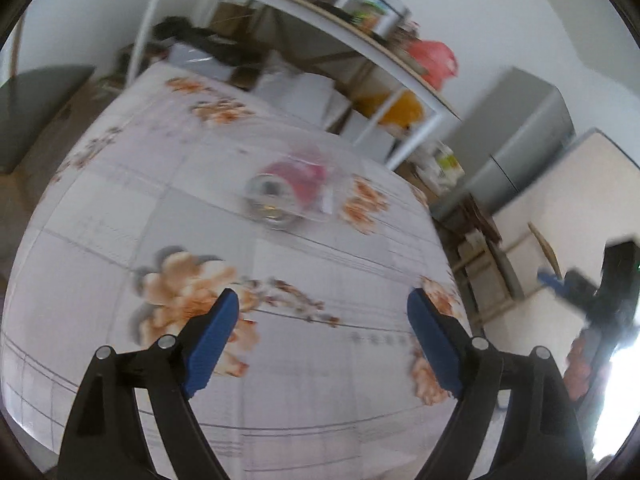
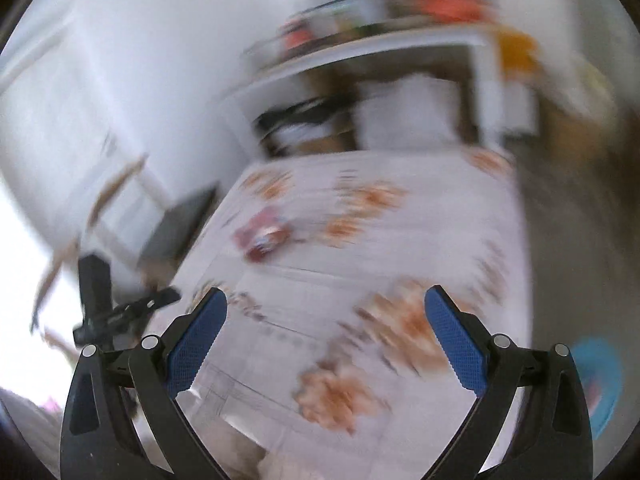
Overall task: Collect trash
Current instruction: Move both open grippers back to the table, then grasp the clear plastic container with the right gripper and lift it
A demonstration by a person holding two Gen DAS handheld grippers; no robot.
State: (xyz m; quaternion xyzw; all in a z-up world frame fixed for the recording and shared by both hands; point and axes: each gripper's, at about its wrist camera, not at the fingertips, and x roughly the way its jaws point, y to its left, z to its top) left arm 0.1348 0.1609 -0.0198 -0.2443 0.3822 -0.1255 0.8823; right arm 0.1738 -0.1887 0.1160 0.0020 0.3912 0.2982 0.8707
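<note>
A red drinks can inside a clear plastic bag [image 1: 290, 194] lies on its side on the table, which has a white cloth with orange flowers [image 1: 120, 208]. My left gripper [image 1: 323, 304] hovers over the near part of the table, short of the bag, open with nothing between its blue pads [image 1: 212, 344]. In the blurred right wrist view the same red can and bag [image 2: 262, 238] lie further up the cloth [image 2: 400, 248]. My right gripper [image 2: 326, 300] is also open and empty above the table. The black body of each gripper shows at the edge of the other's view.
Behind the table stands a white shelf unit [image 1: 360, 36] crowded with boxes, a red bag [image 1: 434, 60] and an orange bag [image 1: 400, 106]. A grey cabinet [image 1: 520, 140] and a pale board [image 1: 568, 208] stand to the right. A blue round thing [image 2: 600, 380] lies right of the table.
</note>
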